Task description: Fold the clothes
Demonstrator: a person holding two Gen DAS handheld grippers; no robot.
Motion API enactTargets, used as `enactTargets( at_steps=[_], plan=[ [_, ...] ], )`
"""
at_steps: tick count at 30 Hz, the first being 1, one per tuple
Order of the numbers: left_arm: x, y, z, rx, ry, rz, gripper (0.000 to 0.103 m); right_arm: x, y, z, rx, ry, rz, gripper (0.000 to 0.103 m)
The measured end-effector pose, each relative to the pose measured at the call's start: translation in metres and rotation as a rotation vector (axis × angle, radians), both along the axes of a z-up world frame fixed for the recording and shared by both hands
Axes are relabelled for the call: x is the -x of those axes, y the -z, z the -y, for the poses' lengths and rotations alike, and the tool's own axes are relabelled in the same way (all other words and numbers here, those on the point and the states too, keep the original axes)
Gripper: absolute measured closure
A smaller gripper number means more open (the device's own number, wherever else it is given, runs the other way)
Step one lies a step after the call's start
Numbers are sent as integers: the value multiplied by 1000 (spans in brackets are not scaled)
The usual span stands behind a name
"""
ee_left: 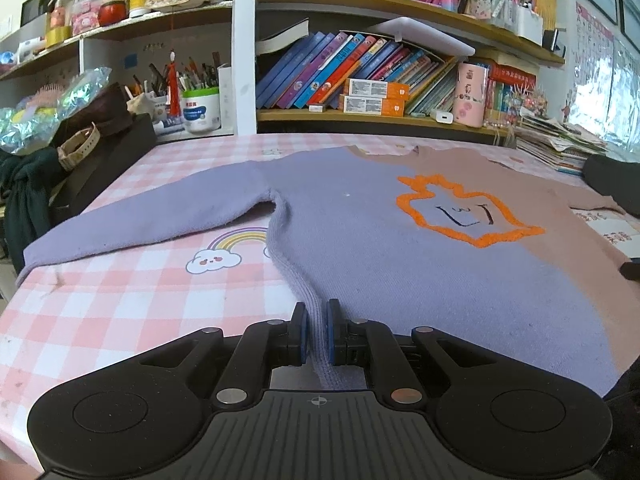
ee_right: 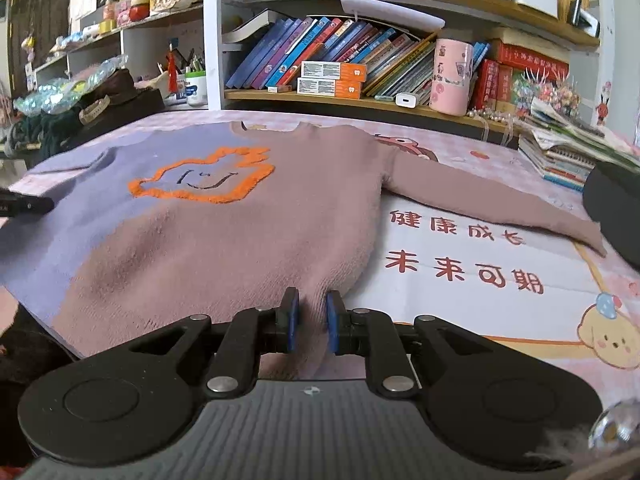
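The left gripper [ee_left: 318,332] pinches the ribbed hem of a sweater [ee_left: 360,248] between its blue pads, jaws nearly together on the lilac corner. The right gripper [ee_right: 312,322] clamps the hem's other corner — the pink-brown side — the same way. The sweater lies face up and spread flat on a pink checked tablecloth [ee_left: 132,296], sleeves out to both sides, an orange outlined figure [ee_right: 202,182] (with a small drawn face) on its chest. Beyond the table, shelves hold leaning books [ee_left: 340,72].
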State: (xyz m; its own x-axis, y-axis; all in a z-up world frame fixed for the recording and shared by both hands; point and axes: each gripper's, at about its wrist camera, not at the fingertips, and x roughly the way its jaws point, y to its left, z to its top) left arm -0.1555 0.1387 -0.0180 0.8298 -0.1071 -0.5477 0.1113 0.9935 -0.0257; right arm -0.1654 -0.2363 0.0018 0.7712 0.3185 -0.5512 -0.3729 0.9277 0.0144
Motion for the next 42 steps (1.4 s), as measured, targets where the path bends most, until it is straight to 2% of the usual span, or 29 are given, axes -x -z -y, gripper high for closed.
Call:
enactTargets(
  at_steps=[19, 27, 32, 34, 35, 40, 42],
  plan=[
    [5, 3, -3, 19, -17, 12, 94, -3, 1, -6, 13, -4, 10, 87],
    [6, 4, 0, 4, -23, 24, 94, -2, 1, -5, 10, -7, 16, 87],
    [11, 4, -3, 5, -29, 33, 86, -2, -1, -5, 17, -15, 15, 86],
    [14, 3, -4, -4, -31, 33, 77, -3, -2, -6, 19, -19, 13, 79],
    [15, 2, -4, -15, -33, 35, 73, -3, -3, -6, 20, -21, 11, 72],
    [20, -2, -6, -49, -48, 48, 66, -1, -17, -22, 40, -97, 69, 61],
    [21, -4, -7, -56, -55, 54, 61, -2, -21, -33, 37, -147, 88, 52]
  ],
)
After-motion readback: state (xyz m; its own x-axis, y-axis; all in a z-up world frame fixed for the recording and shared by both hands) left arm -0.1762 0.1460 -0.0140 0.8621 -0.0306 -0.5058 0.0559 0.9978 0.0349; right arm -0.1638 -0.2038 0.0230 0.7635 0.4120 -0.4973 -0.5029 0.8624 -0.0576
